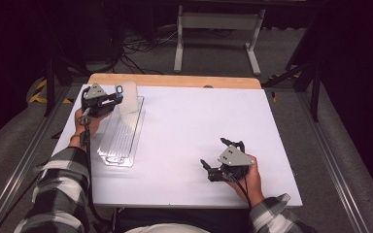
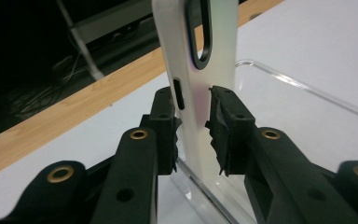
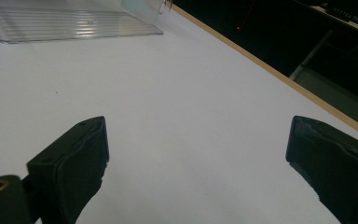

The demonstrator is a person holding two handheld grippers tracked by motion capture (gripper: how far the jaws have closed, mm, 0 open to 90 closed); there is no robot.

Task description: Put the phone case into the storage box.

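White phone case (image 2: 198, 84) stands upright, clamped between the left claw (image 2: 193, 126) jaws.

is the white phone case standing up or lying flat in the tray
Standing up: the white phone case rises on edge from the clear tray, with the left gripper jaws on either side of it.

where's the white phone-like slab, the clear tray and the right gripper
white slab (image 2: 200, 93), left gripper view, its flat face between the jaws
clear tray (image 1: 121, 141), high view, its ribbed floor
right gripper (image 1: 219, 153), high view, midway between its fingertips
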